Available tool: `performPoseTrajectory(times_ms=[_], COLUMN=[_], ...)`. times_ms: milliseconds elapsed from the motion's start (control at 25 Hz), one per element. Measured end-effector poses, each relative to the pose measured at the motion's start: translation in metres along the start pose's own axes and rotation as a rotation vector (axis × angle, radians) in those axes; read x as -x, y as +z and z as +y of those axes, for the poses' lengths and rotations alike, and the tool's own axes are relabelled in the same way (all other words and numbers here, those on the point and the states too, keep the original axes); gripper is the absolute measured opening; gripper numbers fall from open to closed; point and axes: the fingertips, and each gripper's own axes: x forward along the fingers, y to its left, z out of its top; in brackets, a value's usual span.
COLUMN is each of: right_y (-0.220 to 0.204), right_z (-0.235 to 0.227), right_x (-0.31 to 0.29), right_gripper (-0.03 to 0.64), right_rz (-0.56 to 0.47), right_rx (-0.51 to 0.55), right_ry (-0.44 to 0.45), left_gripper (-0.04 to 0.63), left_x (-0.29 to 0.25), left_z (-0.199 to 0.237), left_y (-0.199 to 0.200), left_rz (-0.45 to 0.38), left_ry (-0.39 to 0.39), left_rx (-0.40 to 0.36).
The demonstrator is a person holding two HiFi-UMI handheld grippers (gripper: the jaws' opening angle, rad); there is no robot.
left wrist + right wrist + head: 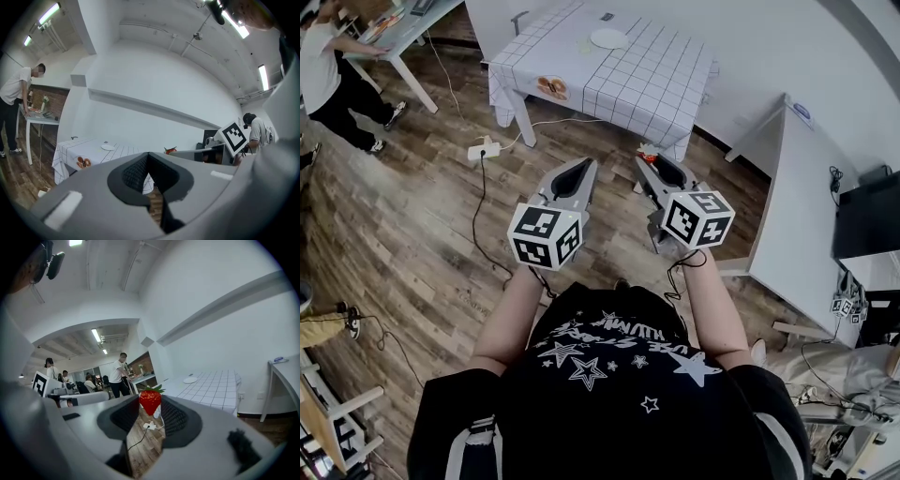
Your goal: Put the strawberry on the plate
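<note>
Red strawberry (150,401) pinched by right tool (151,405), left tool (148,157) closed on nothing, plate (609,38) distant, tiny.

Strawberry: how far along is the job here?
Done: the strawberry is picked up, pinched at the tips of the right gripper. In hand: it hangs over the floor, short of the checked table. Left: reach the white plate there and set it down. The left gripper is shut, empty.

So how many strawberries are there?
1. The small red strawberry with green leaves is pinched between the tips of the right gripper, above the wooden floor. I see no others, though more could be hidden.
</note>
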Motion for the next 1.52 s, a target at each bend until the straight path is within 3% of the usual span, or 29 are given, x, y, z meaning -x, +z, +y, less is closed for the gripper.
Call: performPoseTrajectory(times_ms=[240,720,1280,1520], right_y=[-0.011,0.001,0.046,0.058], right_z=[0.013,-0.020,-0.120,-0.161], right_x=[-0.008,-0.062,-0.149,-0.184], right_gripper=[0.155,0.155,0.155,0.155], right_rz=[0.007,0.003,-0.012,-0.012], right_rx=[-0.017,-0.027,-0.036,-0.056], right_ry=[-0.021,-0.002,0.044,0.059], left_gripper=[0.009,0.009,0.009,0.009], left_x=[0.018,-0.004,-0.114,-0.157], left_z=[0.027,0.077,0.142,0.151], left_y=[0.001,0.010,0.033,0.029], left_rz=[0.004,-0.012,-0.006,0.043], left_ry=[0.003,0.057,0.130,0.118], left_rx=[-0.001,0.001,-0.022,-0.025])
